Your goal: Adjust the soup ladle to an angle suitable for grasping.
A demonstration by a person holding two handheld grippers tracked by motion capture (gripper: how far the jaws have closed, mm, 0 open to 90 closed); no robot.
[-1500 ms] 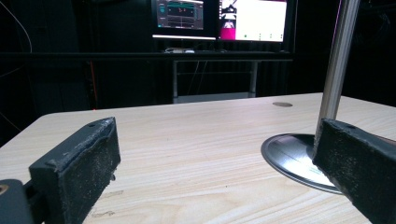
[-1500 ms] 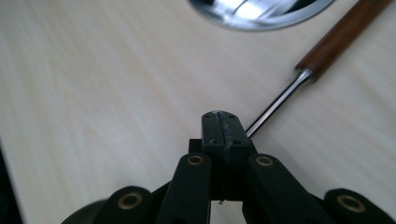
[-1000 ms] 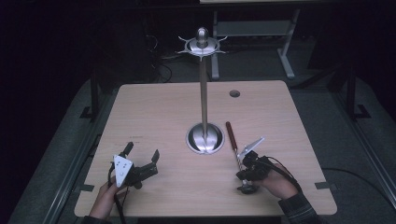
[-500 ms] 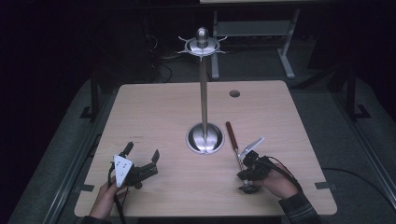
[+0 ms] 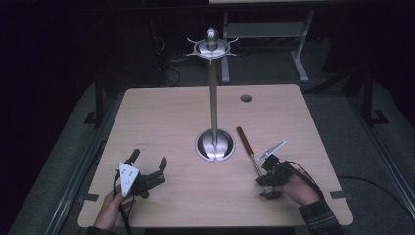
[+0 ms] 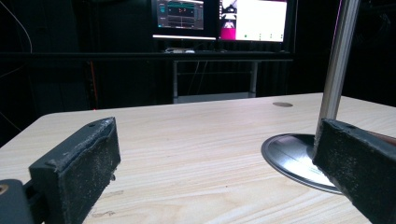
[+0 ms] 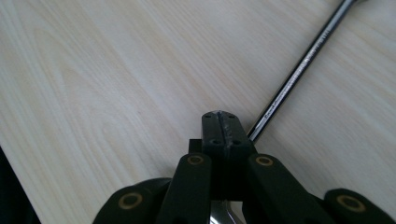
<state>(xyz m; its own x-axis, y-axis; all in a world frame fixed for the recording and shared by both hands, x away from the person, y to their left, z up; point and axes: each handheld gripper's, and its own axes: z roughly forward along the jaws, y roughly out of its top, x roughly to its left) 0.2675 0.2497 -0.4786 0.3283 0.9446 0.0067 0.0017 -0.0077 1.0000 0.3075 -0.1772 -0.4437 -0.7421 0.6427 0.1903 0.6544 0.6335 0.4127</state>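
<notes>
Right gripper (image 5: 268, 182): jaws pressed together over the ladle (image 5: 248, 149) shaft.
Left gripper (image 5: 148, 161): wide, empty.
Advice: lift level, then hook onto the stand (image 5: 214, 105).

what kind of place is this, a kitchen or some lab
Most likely a lab or recording room, not a kitchen. A bare wooden table stands in a dark room, lit monitors sit on a desk behind it, and a person works with a handheld left gripper and right gripper.
</notes>
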